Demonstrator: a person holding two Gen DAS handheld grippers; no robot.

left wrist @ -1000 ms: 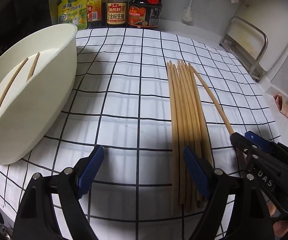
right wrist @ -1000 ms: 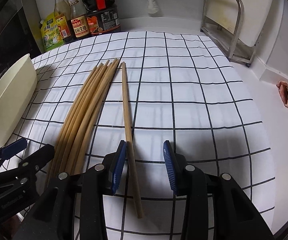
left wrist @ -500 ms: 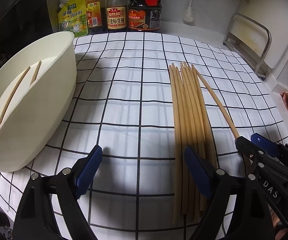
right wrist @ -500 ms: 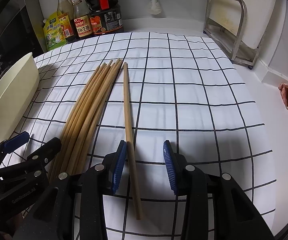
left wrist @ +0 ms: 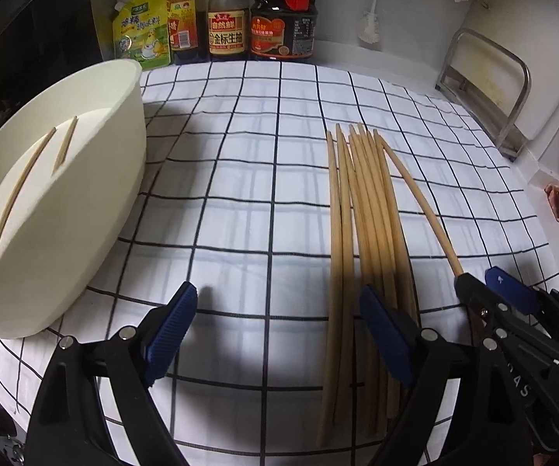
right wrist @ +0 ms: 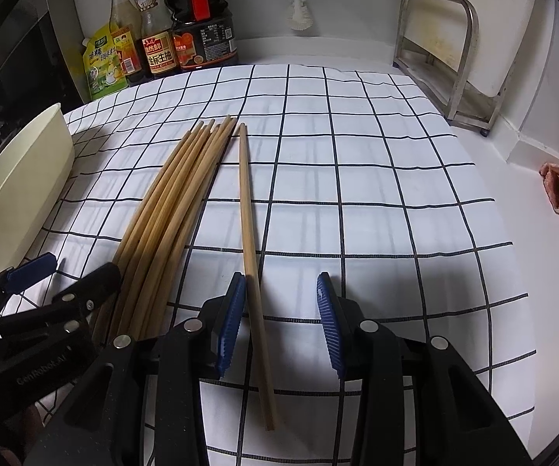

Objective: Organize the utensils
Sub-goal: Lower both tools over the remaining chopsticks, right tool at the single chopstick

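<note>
Left tongs [left wrist: 275, 330] spread wide, nothing between the blue pads. Bundle of pale wooden chopsticks [left wrist: 361, 233] lies on the black-gridded white cloth [left wrist: 240, 194], passing under the left tongs' right finger. Right tongs [right wrist: 281, 320] part open; a single wooden chopstick [right wrist: 250, 233] runs between the pads, against the left one, not clamped. Cream plastic oval tray [left wrist: 97, 194], left of left tongs, holds two chopsticks [left wrist: 23, 186].
</note>
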